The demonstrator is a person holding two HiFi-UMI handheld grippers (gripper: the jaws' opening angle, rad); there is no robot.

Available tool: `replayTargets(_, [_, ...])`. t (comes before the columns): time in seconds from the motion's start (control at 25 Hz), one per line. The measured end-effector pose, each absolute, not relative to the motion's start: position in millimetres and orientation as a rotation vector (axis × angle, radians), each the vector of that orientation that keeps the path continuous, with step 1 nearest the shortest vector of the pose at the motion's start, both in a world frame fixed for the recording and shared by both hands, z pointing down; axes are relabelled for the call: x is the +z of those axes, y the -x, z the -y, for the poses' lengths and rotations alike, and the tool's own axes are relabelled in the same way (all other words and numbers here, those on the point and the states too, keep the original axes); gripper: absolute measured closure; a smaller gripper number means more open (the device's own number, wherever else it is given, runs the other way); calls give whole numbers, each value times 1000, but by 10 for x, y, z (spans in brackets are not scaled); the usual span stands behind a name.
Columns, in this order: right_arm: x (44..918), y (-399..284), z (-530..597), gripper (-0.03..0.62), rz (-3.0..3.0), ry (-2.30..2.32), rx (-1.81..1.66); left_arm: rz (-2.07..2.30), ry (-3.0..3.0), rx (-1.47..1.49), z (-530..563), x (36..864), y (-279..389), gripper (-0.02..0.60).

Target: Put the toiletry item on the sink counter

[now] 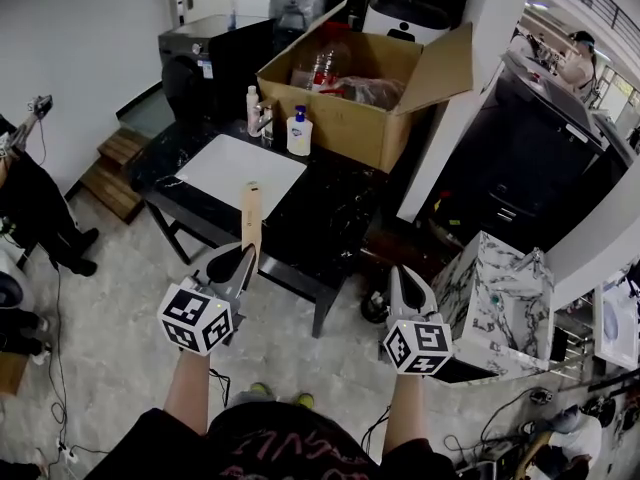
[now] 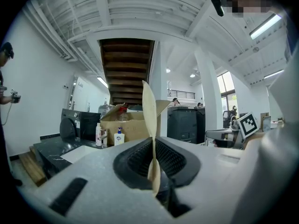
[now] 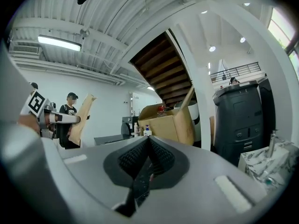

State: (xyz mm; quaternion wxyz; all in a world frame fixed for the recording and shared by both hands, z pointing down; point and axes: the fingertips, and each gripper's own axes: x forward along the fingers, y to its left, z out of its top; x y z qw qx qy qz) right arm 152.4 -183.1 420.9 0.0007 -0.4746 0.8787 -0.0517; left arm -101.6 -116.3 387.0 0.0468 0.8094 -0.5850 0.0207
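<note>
Left tool [image 1: 238, 260]: pinching the tan toiletry item [image 1: 251, 216], holding it upright off the counter's [image 1: 330, 216] front edge;
Right tool [image 1: 408, 280]: pressing together, gripping nothing

We find bright, even white light from ceiling tubes [image 3: 58, 42] at ten o'clock in the right gripper view and two o'clock in the left, soft shadow beneath the counter [image 1: 330, 218], heavy fisheye bending with black corners, and a blurred close foreground.
</note>
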Motion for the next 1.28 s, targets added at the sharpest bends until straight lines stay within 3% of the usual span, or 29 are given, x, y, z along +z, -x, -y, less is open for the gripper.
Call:
replayTargets(0.56, [4237,-1428,2515,582,-2730,1580,-131,1705,-2510,50,1967,3994,1134,561])
replayTargets(1.28, [4207,-779,3483,582,-2640,1791,-109,1494,-2589,32,3335,4081,1834,561])
